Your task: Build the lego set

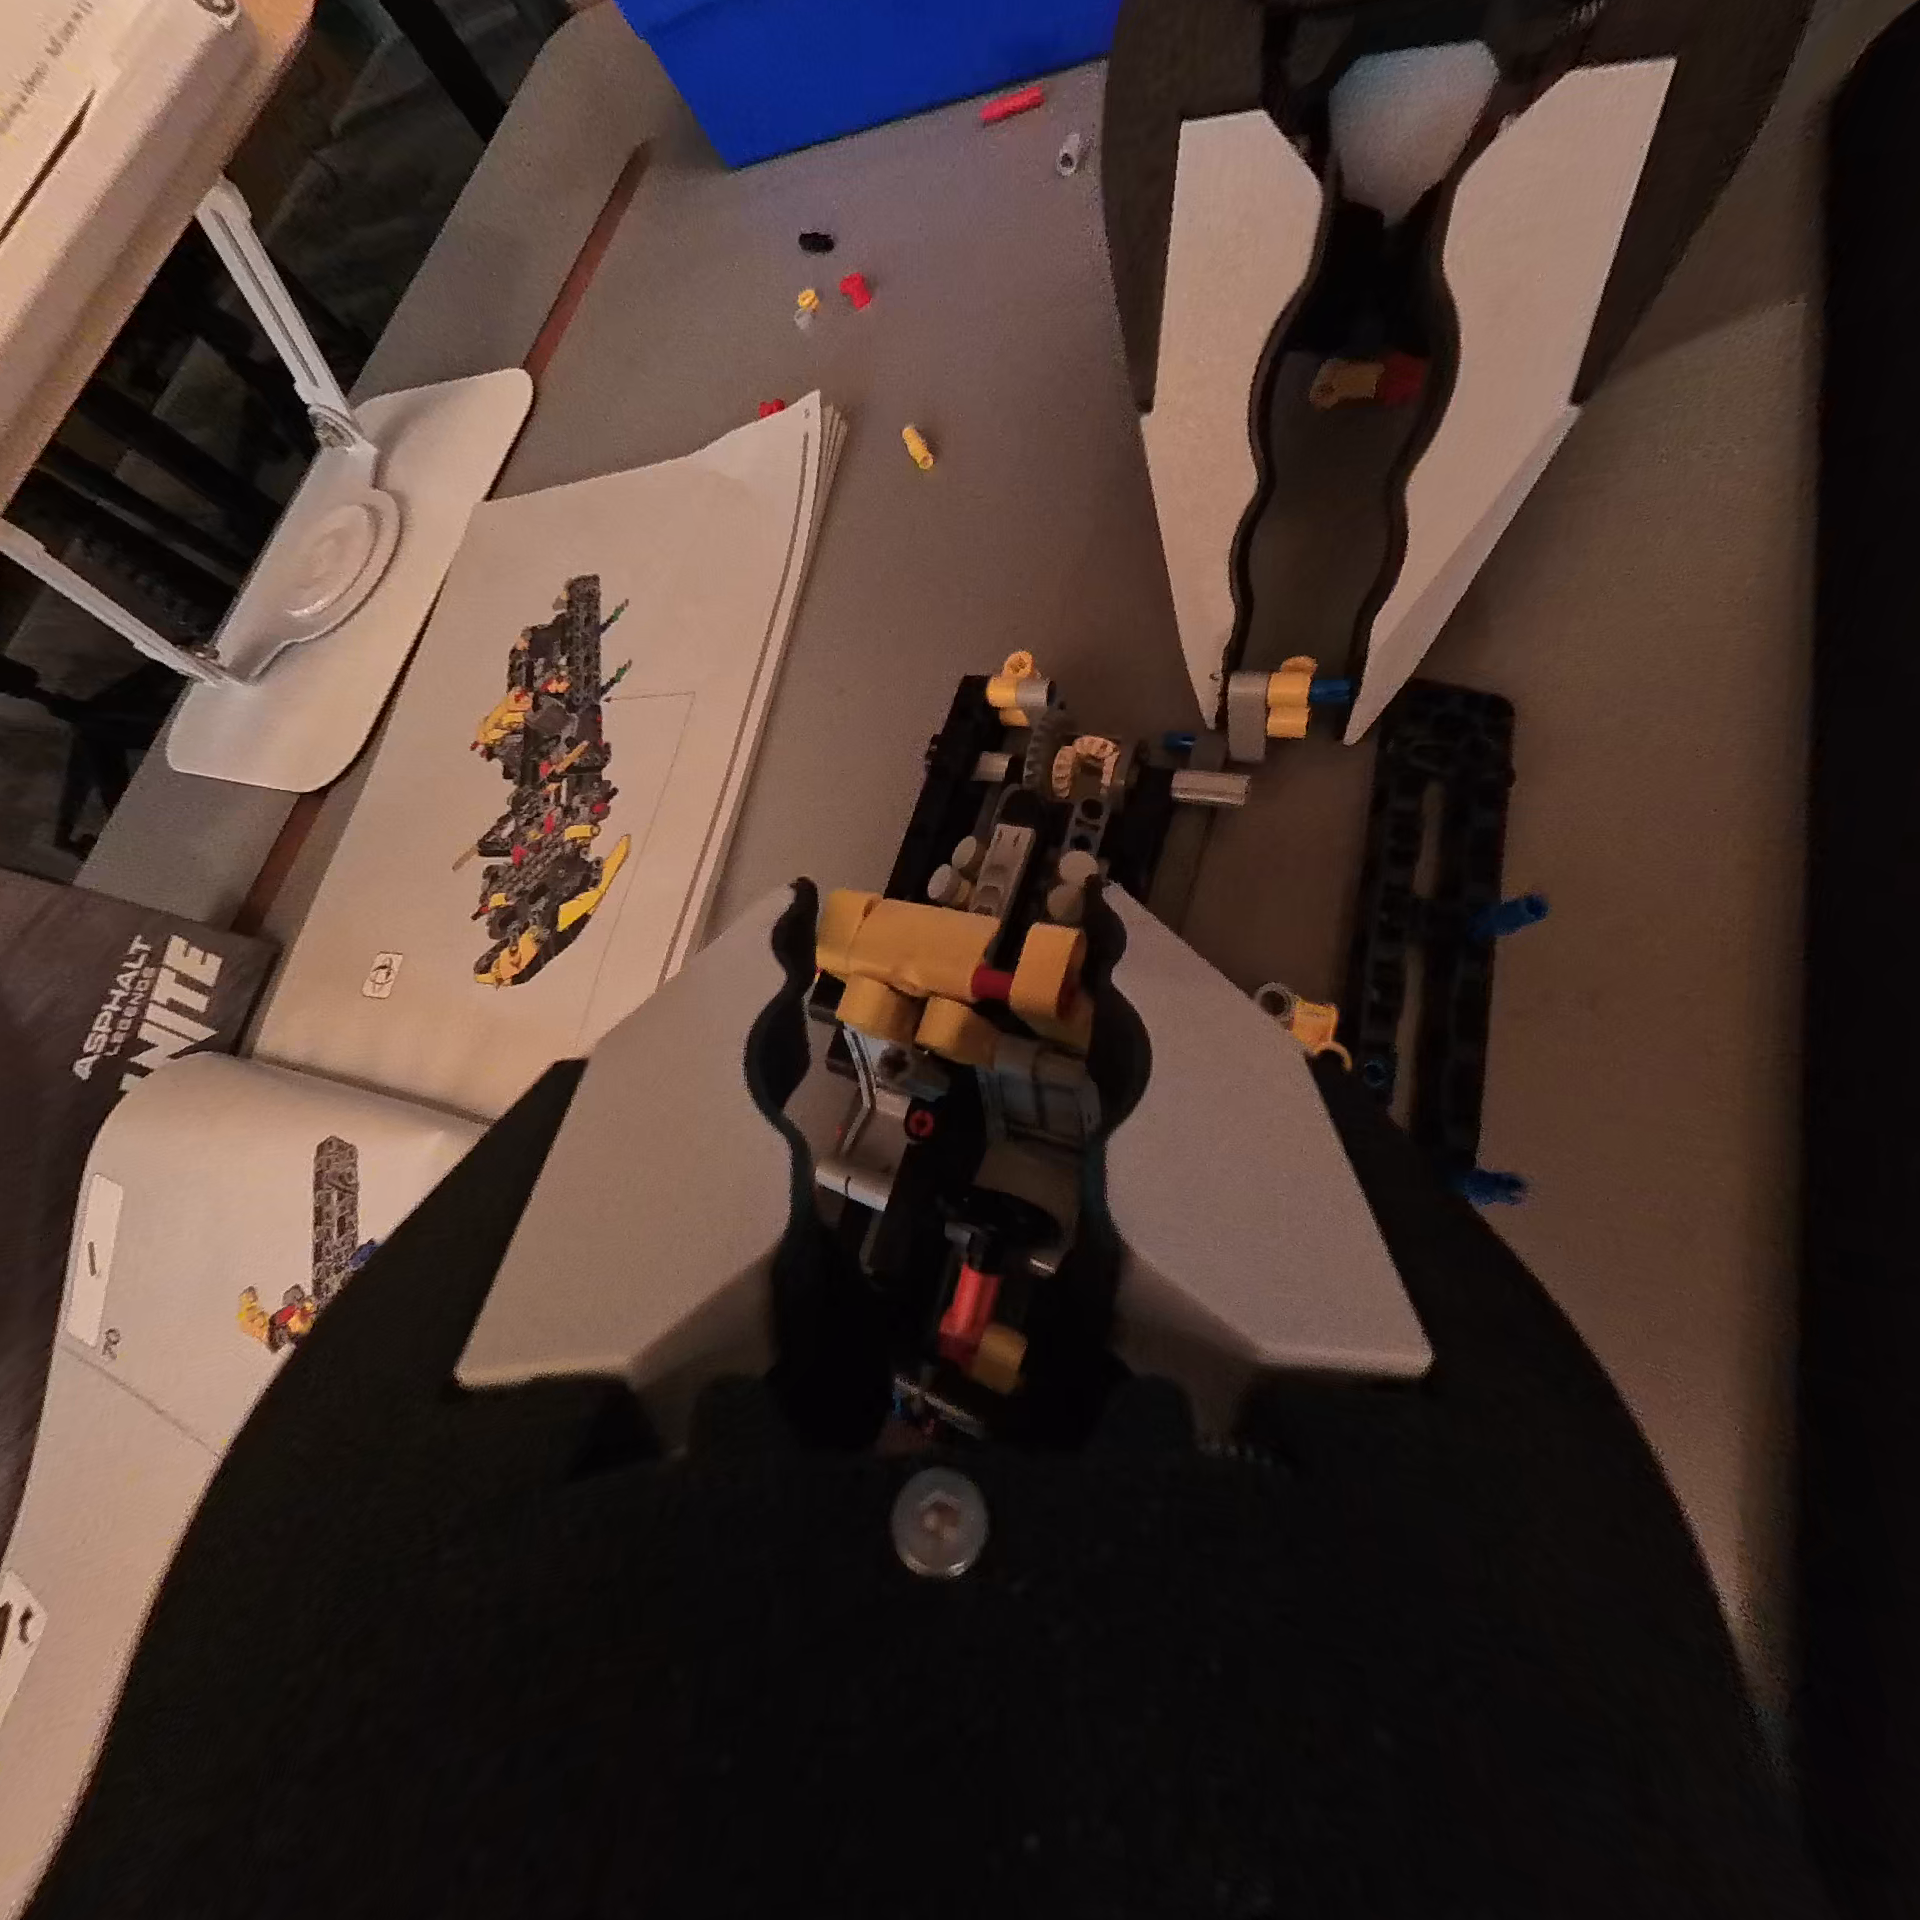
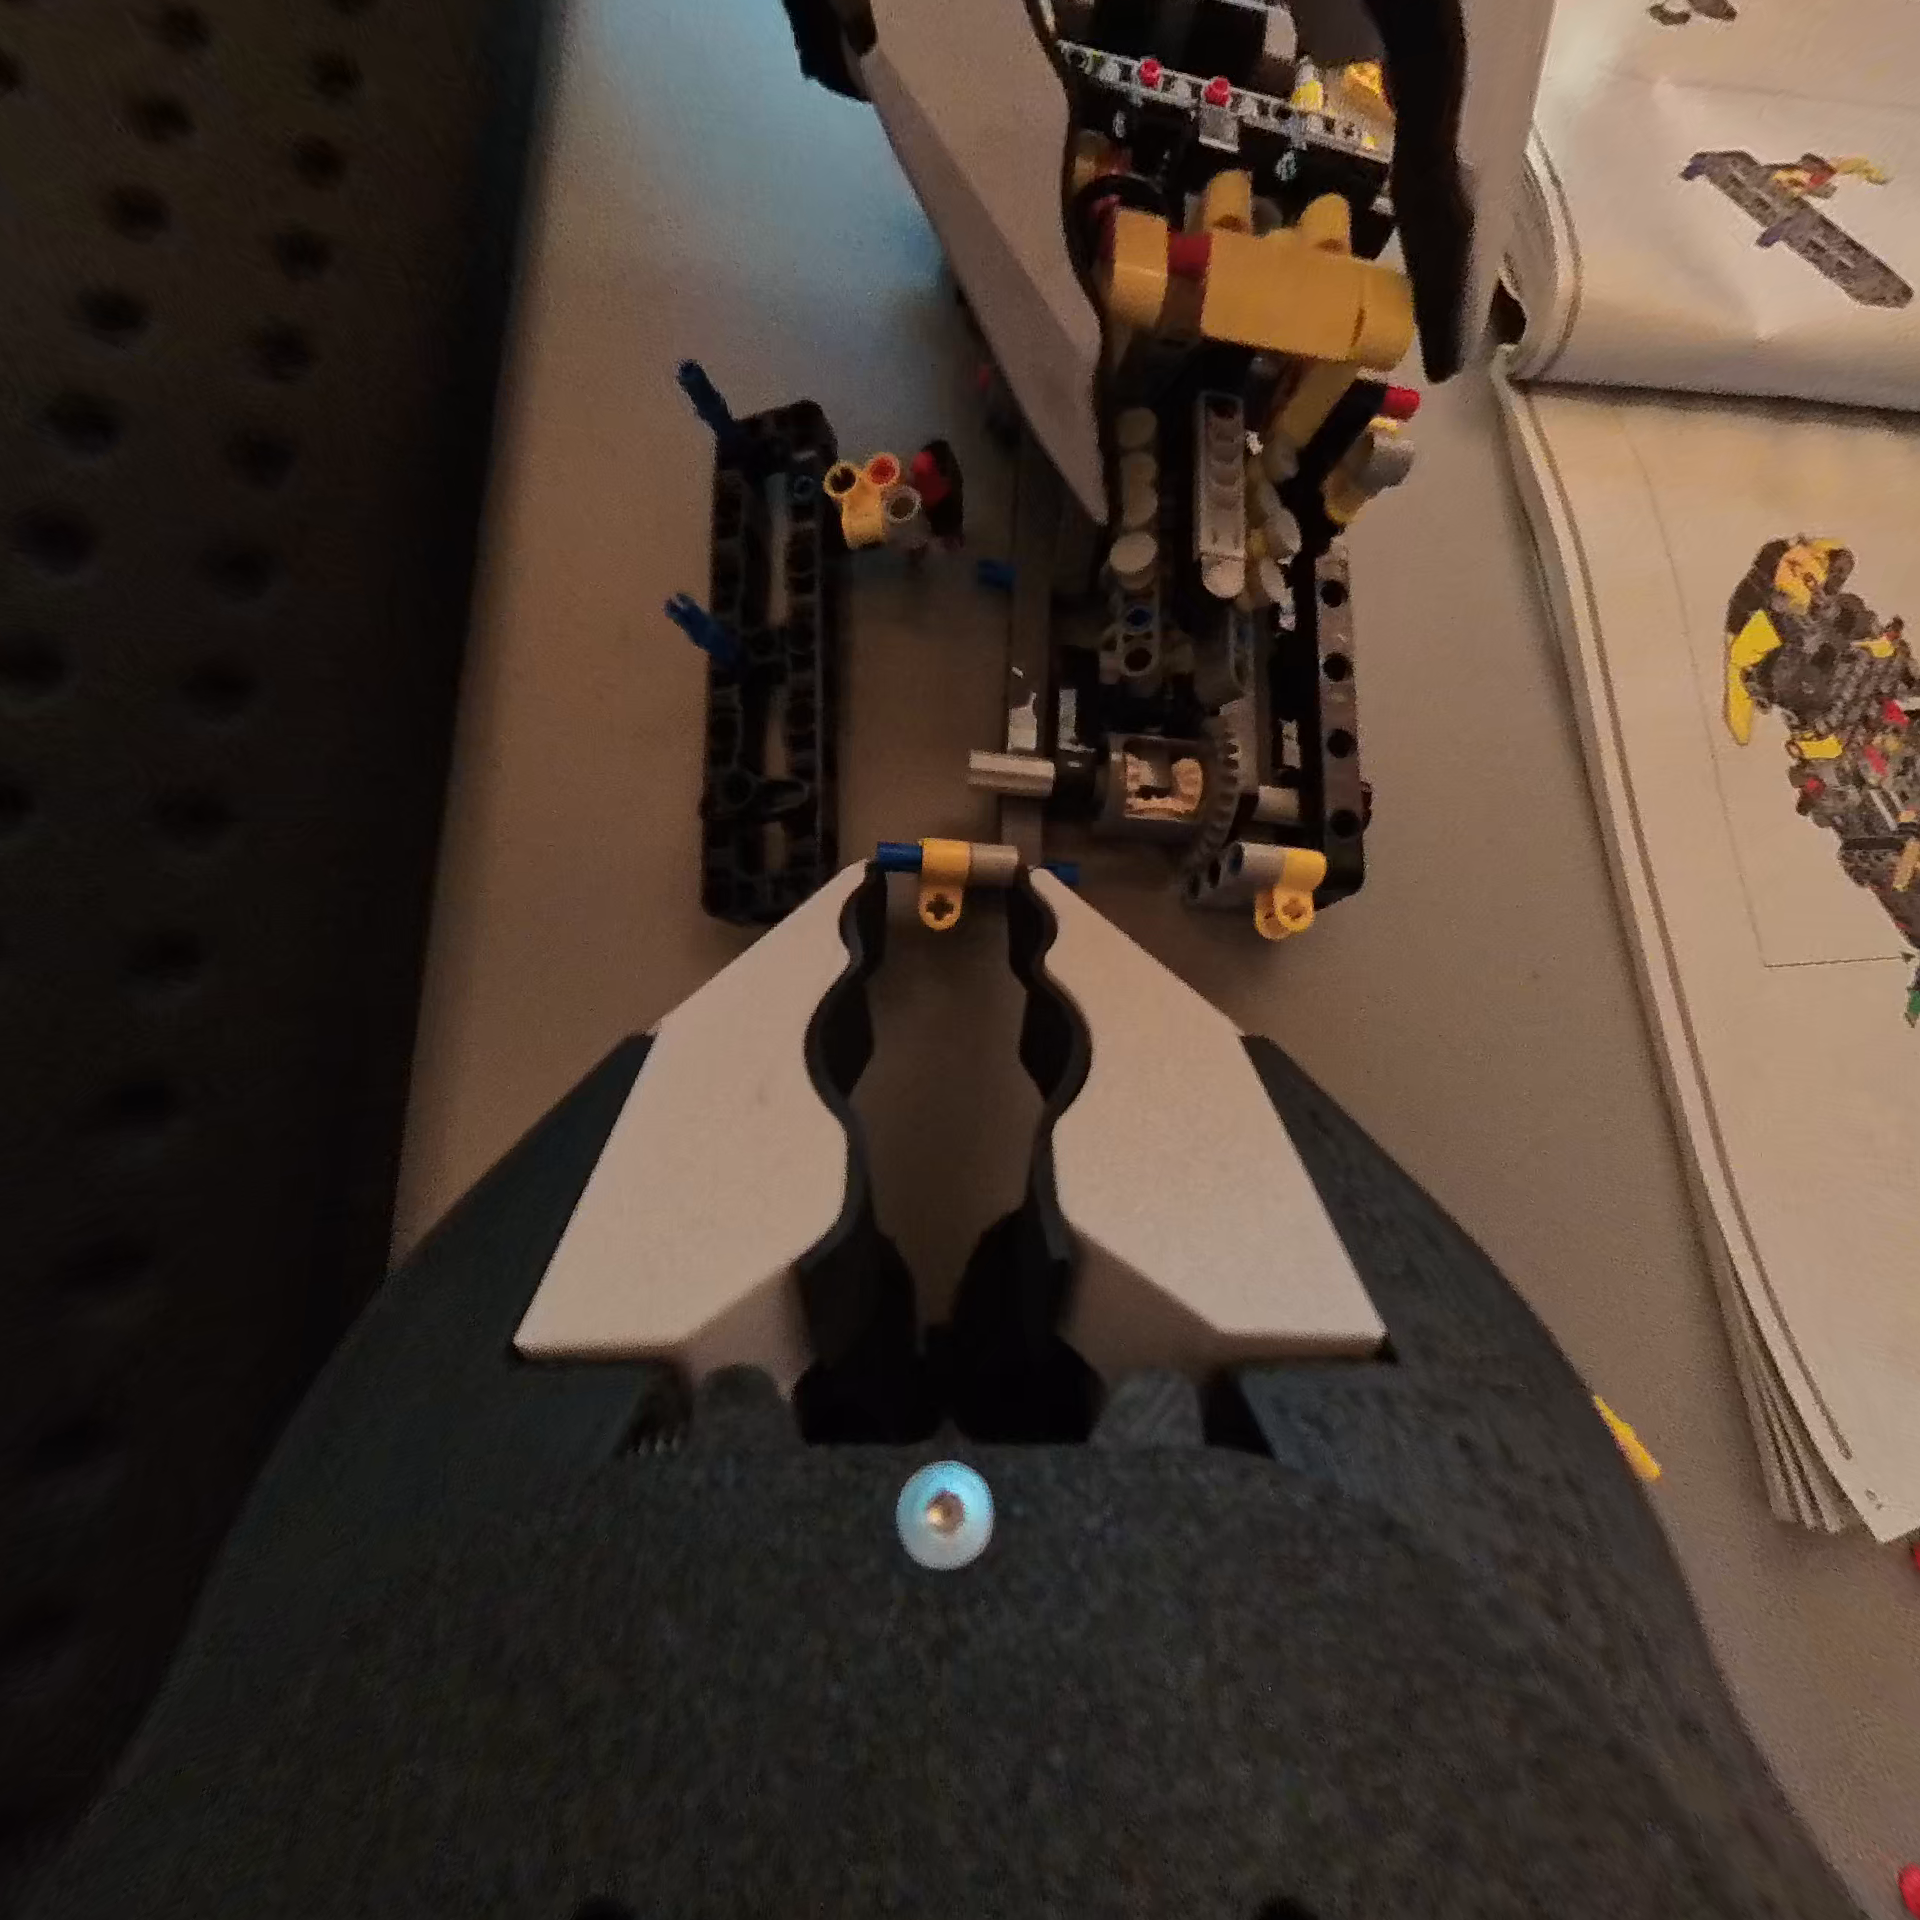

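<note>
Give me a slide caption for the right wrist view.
Right tongs pinch a small yellow-grey pin piece beside the chassis, which the left tongs steady.

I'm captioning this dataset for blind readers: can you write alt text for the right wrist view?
The right gripper pinches a small yellow-and-grey connector piece at its fingertips, just short of the partly built model that the left gripper grips from the far end. A black frame lies alongside, and an open instruction booklet to the right.
</note>
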The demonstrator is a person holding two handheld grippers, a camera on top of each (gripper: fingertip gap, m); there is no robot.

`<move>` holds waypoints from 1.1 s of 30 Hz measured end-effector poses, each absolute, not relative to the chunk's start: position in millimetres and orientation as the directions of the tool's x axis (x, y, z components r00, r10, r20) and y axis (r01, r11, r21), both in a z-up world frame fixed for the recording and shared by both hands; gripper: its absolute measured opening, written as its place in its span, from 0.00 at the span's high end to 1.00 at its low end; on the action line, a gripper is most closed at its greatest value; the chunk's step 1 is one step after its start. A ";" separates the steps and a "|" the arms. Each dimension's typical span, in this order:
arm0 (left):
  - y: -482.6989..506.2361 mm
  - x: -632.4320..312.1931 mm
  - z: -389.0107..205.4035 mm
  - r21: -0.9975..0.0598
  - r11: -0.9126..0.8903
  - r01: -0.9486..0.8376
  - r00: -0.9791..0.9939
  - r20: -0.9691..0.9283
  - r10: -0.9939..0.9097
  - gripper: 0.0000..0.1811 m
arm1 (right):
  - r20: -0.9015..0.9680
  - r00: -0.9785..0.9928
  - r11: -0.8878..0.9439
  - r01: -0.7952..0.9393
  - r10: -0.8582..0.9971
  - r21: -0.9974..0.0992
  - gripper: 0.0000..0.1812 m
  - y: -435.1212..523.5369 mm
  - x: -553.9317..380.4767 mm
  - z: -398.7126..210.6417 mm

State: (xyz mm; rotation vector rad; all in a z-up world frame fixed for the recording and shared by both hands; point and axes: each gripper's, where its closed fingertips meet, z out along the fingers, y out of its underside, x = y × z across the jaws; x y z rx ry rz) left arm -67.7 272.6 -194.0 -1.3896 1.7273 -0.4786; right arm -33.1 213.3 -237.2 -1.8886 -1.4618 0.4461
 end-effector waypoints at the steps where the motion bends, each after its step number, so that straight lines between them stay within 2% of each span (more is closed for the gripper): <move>1: 272.6 -67.5 -194.2 -0.730 0.316 -0.606 -0.025 -0.380 -0.925 0.71 | 0.147 0.311 -0.124 0.704 0.939 -0.699 0.87 213.9 -33.0 -237.8; 9: 272.7 -66.0 -182.8 -0.721 0.327 -0.611 -0.015 -0.402 -0.916 0.71 | 0.243 0.358 -0.106 0.728 0.902 -0.677 0.87 229.0 -21.8 -238.3; 14: 262.1 -60.4 -155.1 -0.759 0.259 -0.598 -0.138 -0.220 -0.966 0.68 | 0.289 0.394 -0.109 0.733 0.872 -0.672 0.88 236.4 -15.6 -235.4; 21: 275.8 -47.3 -190.6 -0.537 0.277 -0.797 -0.330 0.004 -0.944 0.52 | 0.217 0.422 -0.146 0.675 0.880 -0.723 0.89 236.0 -16.0 -235.4; 25: 282.2 -34.4 -214.1 -0.375 0.325 -0.868 -0.357 0.018 -0.934 0.50 | 0.196 0.443 -0.172 0.662 0.875 -0.730 0.92 238.7 -14.0 -234.1; 33: 283.1 -29.1 -236.6 -0.201 0.353 -0.914 -0.358 -0.013 -0.934 0.51 | 0.241 0.465 -0.161 0.671 0.852 -0.724 0.92 244.3 -9.9 -234.6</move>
